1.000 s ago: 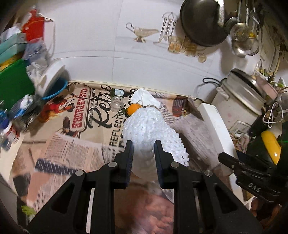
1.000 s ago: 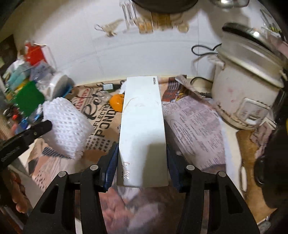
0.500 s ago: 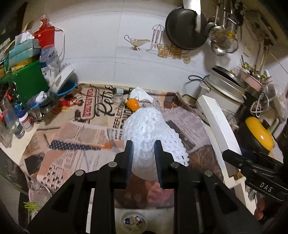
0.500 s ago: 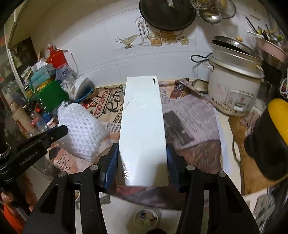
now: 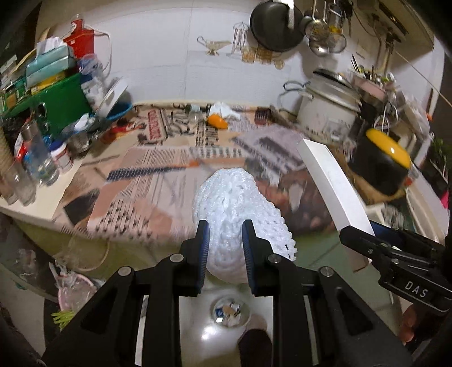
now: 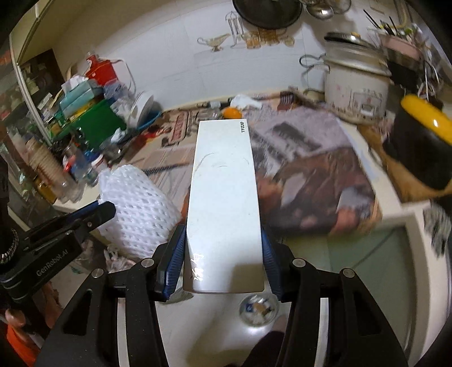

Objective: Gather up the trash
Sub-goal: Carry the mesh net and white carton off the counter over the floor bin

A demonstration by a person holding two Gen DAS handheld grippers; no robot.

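Observation:
My left gripper is shut on a white foam fruit net and holds it in the air past the table's front edge. My right gripper is shut on a long white box marked TFOOD. The box also shows at the right of the left wrist view, and the net at the left of the right wrist view. Below both grippers is a white floor with a small round container of scraps, also in the right wrist view. An orange object and a crumpled white tissue lie at the table's back.
The table is covered in newspaper. A green box, bottles and jars crowd its left side. A rice cooker and a black pot with a yellow lid stand at the right. Pans hang on the tiled wall.
Both grippers have pulled back and up from the table with the net and the box still held. The floor and the round container have come into view below.

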